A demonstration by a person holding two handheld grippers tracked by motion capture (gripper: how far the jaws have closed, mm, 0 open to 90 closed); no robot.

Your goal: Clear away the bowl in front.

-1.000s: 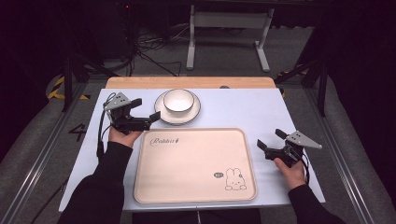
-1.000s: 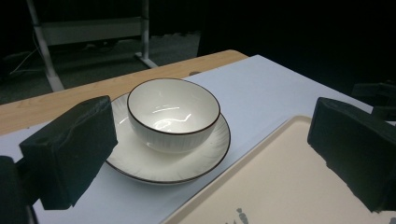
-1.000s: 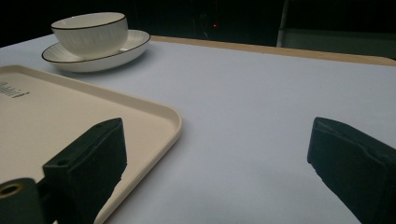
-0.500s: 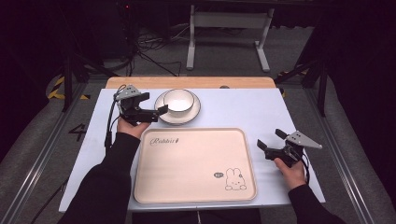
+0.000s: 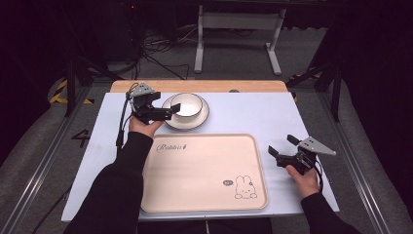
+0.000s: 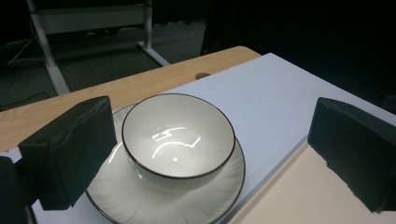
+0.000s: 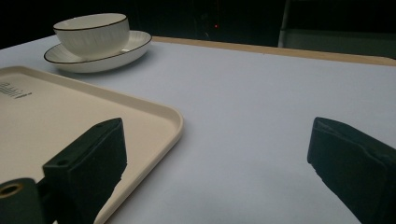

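your left gripper [image 5: 168, 111] has its fingers spread wide around the bowl [image 5: 186, 105] on its plate [image 5: 202, 119], lined up to grasp, while your right gripper [image 5: 282, 151] waits wide open beside the tray [image 5: 195, 195].

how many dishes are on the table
2, both toward the table's far left: a white bowl with a dark rim, sitting on a white plate. The left gripper is at their left edge with open jaws. The beige tray holds none.
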